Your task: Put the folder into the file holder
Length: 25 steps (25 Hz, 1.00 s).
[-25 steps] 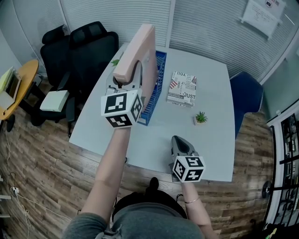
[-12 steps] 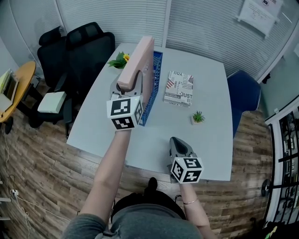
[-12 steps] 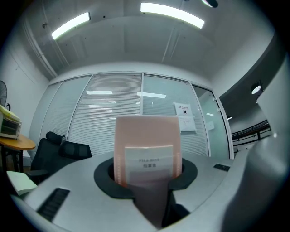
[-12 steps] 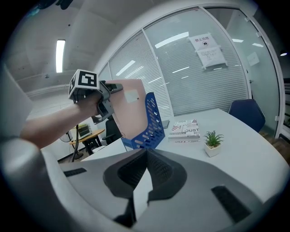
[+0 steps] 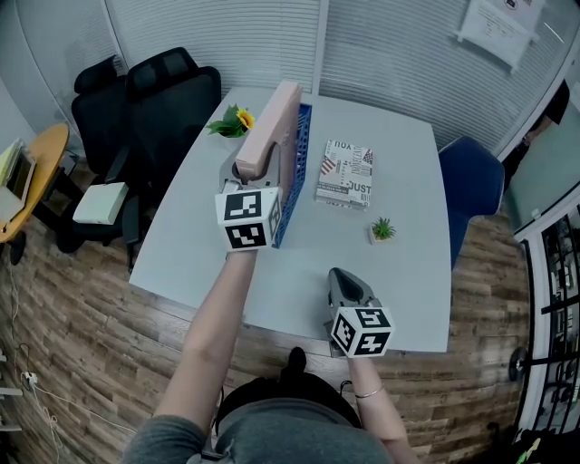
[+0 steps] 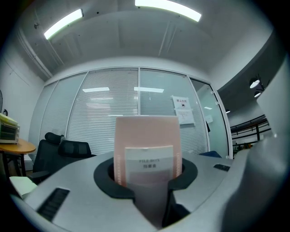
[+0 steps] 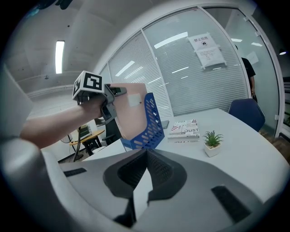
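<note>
Folder (image 5: 279,122): pink, upright, held by left gripper (image 5: 256,169), against blue file holder (image 5: 295,186).
Right gripper (image 5: 343,276): low over surface (image 5: 408,145), near its front edge.

Head view: folder (image 5: 276,122) hides left part of file holder (image 5: 297,172). Wall notice (image 5: 504,25) cut by top edge.
Left gripper view: folder lower end hidden behind left gripper (image 6: 152,199). Label (image 6: 149,164) print too blurred to read.

The book (image 5: 344,172) lying on the table (image 5: 408,281) shows the word "JUST" on its cover. The white label (image 6: 149,164) on the pink folder (image 6: 146,131) and the wall notice (image 6: 182,110) carry print too faint to read.
</note>
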Motion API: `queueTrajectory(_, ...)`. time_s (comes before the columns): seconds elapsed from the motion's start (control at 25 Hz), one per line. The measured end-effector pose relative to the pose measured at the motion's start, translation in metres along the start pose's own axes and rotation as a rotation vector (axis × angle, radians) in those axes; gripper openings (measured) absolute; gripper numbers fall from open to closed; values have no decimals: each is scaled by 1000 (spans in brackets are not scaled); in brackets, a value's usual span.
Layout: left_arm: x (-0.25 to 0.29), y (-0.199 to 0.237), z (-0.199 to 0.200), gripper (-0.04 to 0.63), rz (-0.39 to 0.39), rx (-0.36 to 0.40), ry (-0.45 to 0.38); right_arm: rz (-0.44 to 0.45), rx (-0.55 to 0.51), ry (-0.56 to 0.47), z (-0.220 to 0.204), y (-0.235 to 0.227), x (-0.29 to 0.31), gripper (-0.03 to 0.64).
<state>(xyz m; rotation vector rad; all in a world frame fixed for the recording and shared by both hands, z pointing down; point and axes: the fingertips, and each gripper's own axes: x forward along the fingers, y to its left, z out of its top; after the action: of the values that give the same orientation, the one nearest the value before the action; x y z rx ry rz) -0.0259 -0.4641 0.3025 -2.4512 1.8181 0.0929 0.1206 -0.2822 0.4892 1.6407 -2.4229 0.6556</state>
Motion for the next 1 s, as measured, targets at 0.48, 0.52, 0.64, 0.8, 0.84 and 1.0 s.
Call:
queueTrajectory(0.48, 2, -5, -40, 172, -10, 4, 98, 0, 5, 5, -2, -6, -1, 8)
queueTrajectory(0.52, 2, -5, -41, 172, -9, 5, 99, 1, 6, 5, -2, -6, -1, 8)
queueTrajectory(0.64, 1, -4, -42, 178, -8, 9, 104, 8, 7, 6, -3, -5, 1, 8)
queueTrajectory(0.8, -2, -4, -45, 195, -8, 17, 111, 18, 6, 8, -4, -2, 2, 8)
queueTrajectory(0.84, -3, -4, -46, 196, -11, 19, 114, 22, 4, 10, -4, 0, 3, 8)
queueTrajectory(1.0, -6, -5, -45, 206, -17, 39, 127, 35, -5, 9, -3, 6, 3, 8)
